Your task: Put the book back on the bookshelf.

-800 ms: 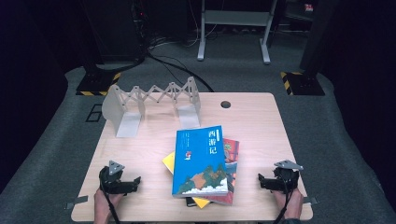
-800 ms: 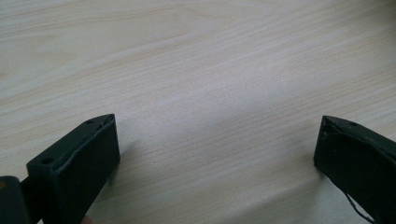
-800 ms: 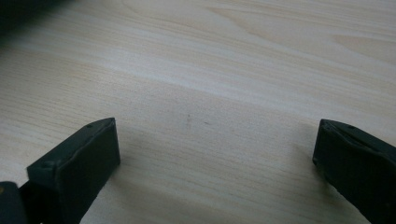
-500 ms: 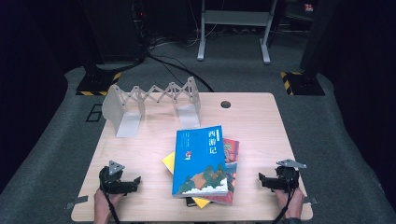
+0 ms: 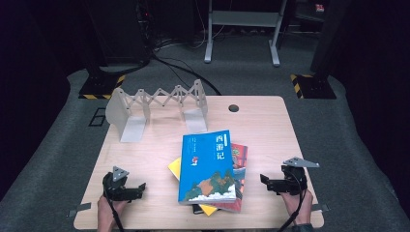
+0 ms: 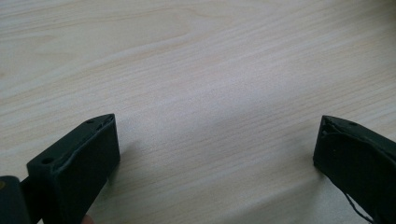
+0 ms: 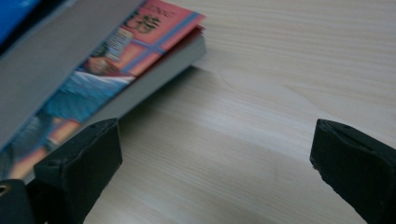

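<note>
So there's a wooden tabletop [image 5: 270,130] with a messy stack of books roughly in the middle, a bit toward the near edge. On top is a blue book [image 5: 207,166], lying flat with its cover up. Under it, a red book [image 5: 240,159] sticks out on the right side, and a yellow book [image 5: 174,167] pokes out on the left and again at the near edge. There's something dark at the very bottom of the pile too, can't tell what it is.

The left tongs [image 5: 135,189] sit near the front left corner, held low over the wood, pointing right toward the stack but well apart from it. Jaws are spread wide with nothing between them; in the left gripper view [image 6: 215,144] it's just bare wood grain in the gap.

The right tongs [image 5: 266,181] are on the other side of the stack, near the front right, pointing left at the books. Also spread wide and gripping nothing. In the right gripper view [image 7: 215,149] the red book [image 7: 154,32] is close, just past one jaw, with the blue one [image 7: 18,16] stacked on it at the corner of the picture. Not touching as far as I can see.

At the far left of the tabletop stands a white rack [image 5: 159,104], the accordion kind with a plate at each end.
</note>
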{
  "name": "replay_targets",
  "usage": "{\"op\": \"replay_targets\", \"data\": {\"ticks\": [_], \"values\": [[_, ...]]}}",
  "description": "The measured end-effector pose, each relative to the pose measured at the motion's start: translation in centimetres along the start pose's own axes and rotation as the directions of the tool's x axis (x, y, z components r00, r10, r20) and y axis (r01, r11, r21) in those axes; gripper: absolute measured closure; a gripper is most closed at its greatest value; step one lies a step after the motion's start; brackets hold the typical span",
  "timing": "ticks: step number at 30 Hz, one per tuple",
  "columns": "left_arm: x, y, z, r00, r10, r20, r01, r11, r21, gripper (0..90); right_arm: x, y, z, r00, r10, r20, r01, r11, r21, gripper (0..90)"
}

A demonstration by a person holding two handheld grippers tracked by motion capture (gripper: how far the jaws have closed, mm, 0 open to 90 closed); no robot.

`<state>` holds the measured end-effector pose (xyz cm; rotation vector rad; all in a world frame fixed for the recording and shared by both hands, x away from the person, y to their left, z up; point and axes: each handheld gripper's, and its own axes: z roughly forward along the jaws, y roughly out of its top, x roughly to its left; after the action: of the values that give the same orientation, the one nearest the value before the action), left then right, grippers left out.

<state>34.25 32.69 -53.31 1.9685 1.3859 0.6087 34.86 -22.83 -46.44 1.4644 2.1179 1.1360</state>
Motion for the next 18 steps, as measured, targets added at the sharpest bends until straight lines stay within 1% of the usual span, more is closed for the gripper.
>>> {"op": "replay_targets", "data": {"ticks": [5,8,9,10,11,12,13,15,16,17,18], "values": [[0.0,0.0,0.0,1.0000,-0.002,0.000,0.002,1.0000,-0.001,0.2,1.8,1.9,-0.2,0.9974,-0.037,-0.062,0.037,0.999,-0.006,1.7],[0.0,0.0,0.0,1.0000,0.000,0.000,0.000,1.0000,0.000,0.3,2.9,2.9,-0.2,0.9932,-0.060,-0.099,0.059,0.998,-0.016,1.9],[0.0,0.0,0.0,1.0000,-0.001,0.001,0.001,1.0000,0.000,0.3,3.5,3.4,-0.2,0.9906,-0.064,-0.121,0.062,0.998,-0.019,2.2],[0.0,0.0,0.0,1.0000,-0.001,0.001,0.001,1.0000,0.000,0.3,3.5,3.4,-0.2,0.9906,-0.064,-0.121,0.062,0.998,-0.019,2.2],[0.0,0.0,0.0,1.0000,-0.001,0.001,0.001,1.0000,0.000,0.3,3.8,3.8,-0.1,0.9880,-0.072,-0.137,0.069,0.997,-0.025,2.5],[0.0,0.0,0.0,1.0000,-0.001,0.001,0.001,1.0000,0.000,0.3,4.3,4.3,0.1,0.9834,-0.080,-0.163,0.077,0.997,-0.028,3.2],[0.0,0.0,0.0,1.0000,-0.001,0.001,0.001,1.0000,0.000,0.3,4.7,4.7,0.3,0.9812,-0.081,-0.175,0.077,0.997,-0.027,3.5],[0.0,0.0,0.0,1.0000,-0.001,0.001,0.001,1.0000,0.000,0.3,5.6,5.5,1.1,0.9724,-0.085,-0.217,0.083,0.996,-0.017,4.1],[0.0,0.0,0.0,1.0000,-0.001,0.001,0.001,1.0000,0.000,0.3,5.6,5.5,1.1,0.9724,-0.085,-0.217,0.083,0.996,-0.017,4.1],[0.0,0.0,0.0,1.0000,-0.001,0.001,0.001,1.0000,0.000,0.3,6.6,6.1,1.9,0.9644,-0.099,-0.245,0.101,0.995,-0.006,5.6],[0.0,0.0,0.0,1.0000,-0.001,0.001,0.001,1.0000,0.000,0.3,7.1,6.3,2.4,0.9635,-0.105,-0.246,0.110,0.994,0.006,6.4]]}}
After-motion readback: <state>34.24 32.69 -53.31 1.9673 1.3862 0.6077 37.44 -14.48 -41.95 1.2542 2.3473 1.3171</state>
